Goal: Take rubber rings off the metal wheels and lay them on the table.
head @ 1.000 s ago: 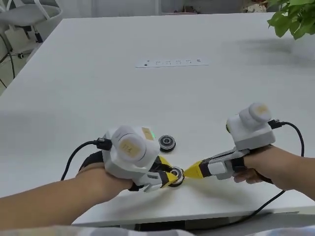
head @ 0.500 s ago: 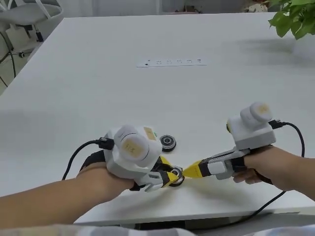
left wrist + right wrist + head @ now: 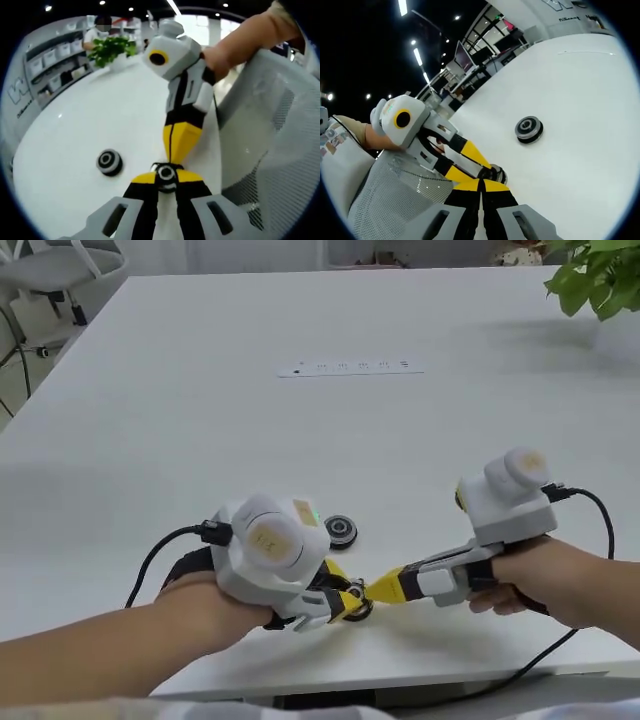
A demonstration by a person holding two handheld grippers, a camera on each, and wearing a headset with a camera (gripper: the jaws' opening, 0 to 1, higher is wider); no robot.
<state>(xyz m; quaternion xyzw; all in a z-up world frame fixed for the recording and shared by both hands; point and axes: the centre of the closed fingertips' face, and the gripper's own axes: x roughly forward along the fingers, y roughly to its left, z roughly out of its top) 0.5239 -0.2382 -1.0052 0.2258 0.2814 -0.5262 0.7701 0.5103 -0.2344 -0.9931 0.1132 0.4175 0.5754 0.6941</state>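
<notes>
My left gripper (image 3: pixel 166 178), jaws narrow, clamping a metal wheel (image 3: pixel 166 171), right gripper (image 3: pixel 481 187), jaws pinched together against it, second wheel (image 3: pixel 528 128) beyond the tips.

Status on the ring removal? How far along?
Done: nothing looks finished yet. In hand: the left tool grips one wheel, and the right tool, jaws together, is at its rim; I cannot tell whether it has the ring. Left: that ring, plus the second wheel lying on the table, which seems to carry its dark ring.
</notes>
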